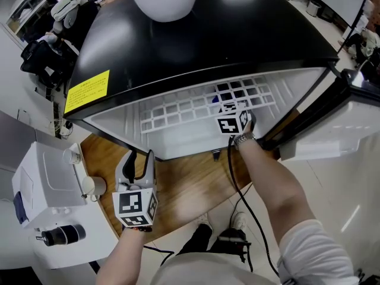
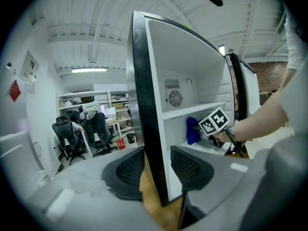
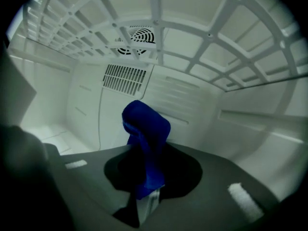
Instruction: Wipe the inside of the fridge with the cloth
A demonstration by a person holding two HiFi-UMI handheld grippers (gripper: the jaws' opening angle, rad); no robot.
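Wood tabletop [image 1: 184,189] lies nearest, and over it the left gripper [image 1: 138,162] hangs with jaws apart and empty, probably parked clear of the work. Further in, the right gripper [image 3: 144,177] reaches under the wire shelf [image 3: 192,42], jaws clamped on the blue cloth [image 3: 144,138], whose bunched end points forward to rub the fridge [image 1: 196,46] back wall [image 3: 183,105]; contact is unclear

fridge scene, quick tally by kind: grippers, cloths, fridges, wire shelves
grippers: 2, left gripper and right gripper
blue cloth: 1
fridge: 1
wire shelf: 1
total: 5
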